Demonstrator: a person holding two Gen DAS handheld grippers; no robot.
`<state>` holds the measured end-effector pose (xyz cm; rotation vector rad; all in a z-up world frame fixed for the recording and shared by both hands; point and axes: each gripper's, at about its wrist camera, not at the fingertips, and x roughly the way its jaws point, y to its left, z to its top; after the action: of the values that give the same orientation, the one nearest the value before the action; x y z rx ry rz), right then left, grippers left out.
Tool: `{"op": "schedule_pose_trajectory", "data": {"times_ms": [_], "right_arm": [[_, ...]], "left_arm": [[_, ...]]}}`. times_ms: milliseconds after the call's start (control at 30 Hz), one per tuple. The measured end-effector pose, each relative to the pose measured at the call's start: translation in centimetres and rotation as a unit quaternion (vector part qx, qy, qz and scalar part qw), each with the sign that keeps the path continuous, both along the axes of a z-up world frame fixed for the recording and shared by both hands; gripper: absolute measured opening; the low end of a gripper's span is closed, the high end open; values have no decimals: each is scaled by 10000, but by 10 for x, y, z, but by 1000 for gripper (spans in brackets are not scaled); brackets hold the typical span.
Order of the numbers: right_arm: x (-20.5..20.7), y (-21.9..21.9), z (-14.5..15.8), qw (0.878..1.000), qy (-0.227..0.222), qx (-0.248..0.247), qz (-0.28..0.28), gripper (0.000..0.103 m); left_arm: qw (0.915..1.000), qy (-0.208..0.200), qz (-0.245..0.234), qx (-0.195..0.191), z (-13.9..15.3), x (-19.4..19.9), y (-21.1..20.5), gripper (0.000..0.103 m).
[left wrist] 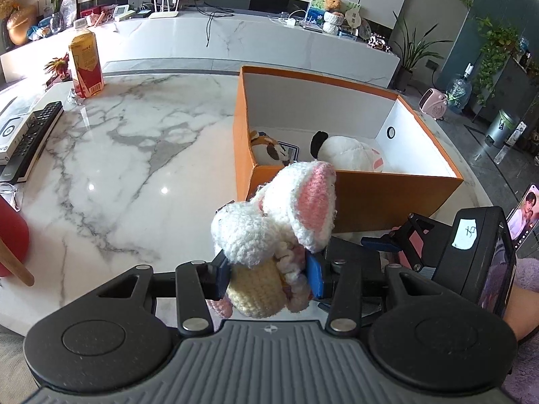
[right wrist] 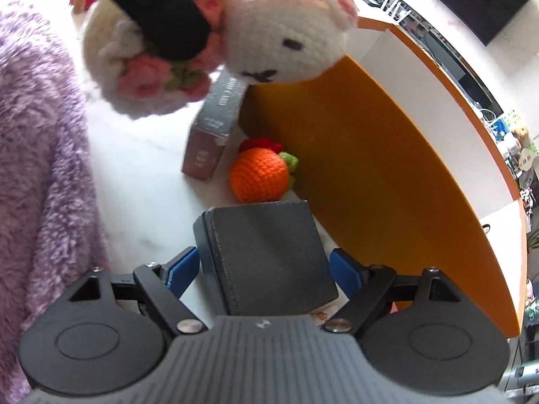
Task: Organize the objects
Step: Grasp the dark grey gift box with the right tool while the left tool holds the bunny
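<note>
My left gripper (left wrist: 267,277) is shut on a crocheted white bunny (left wrist: 269,229) with pink ears, held above the marble table (left wrist: 134,155) just in front of the orange box (left wrist: 387,198). The bunny also shows at the top of the right wrist view (right wrist: 279,47). The box holds a white plush (left wrist: 347,155) and a calico plush (left wrist: 266,148). My right gripper (right wrist: 262,269) has its blue pads (right wrist: 182,269) on both sides of a black box (right wrist: 266,256) beside the orange box's wall (right wrist: 370,155); I cannot tell whether they press it. A crocheted orange carrot (right wrist: 259,178) lies beyond.
A grey-pink carton (right wrist: 215,128) lies by the carrot. A juice bottle (left wrist: 85,64), remote controls (left wrist: 30,138) and a red object (left wrist: 10,239) are on the table's left. A phone (left wrist: 522,215) is at the right. A purple fuzzy sleeve (right wrist: 43,168) fills the left.
</note>
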<state>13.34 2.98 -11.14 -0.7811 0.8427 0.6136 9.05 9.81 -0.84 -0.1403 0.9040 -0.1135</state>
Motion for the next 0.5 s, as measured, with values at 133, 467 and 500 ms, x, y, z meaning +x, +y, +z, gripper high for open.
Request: {"op": "schedule_pose_trajectory", "data": {"times_ms": [133,467,500], "right_arm": [[2,-1,2,10000,20,-4,-77,81],[15,-26,46,9922,350,910,-773,44],[17,-31,51,9907,340,997,-864,40]], "left_arm": [[10000,-3,8,25,1,-2,0,52],[9999,-104,-4,92,11,-8,-4,52],[9999,-136,-16,91,13,-9,-5,52]]}}
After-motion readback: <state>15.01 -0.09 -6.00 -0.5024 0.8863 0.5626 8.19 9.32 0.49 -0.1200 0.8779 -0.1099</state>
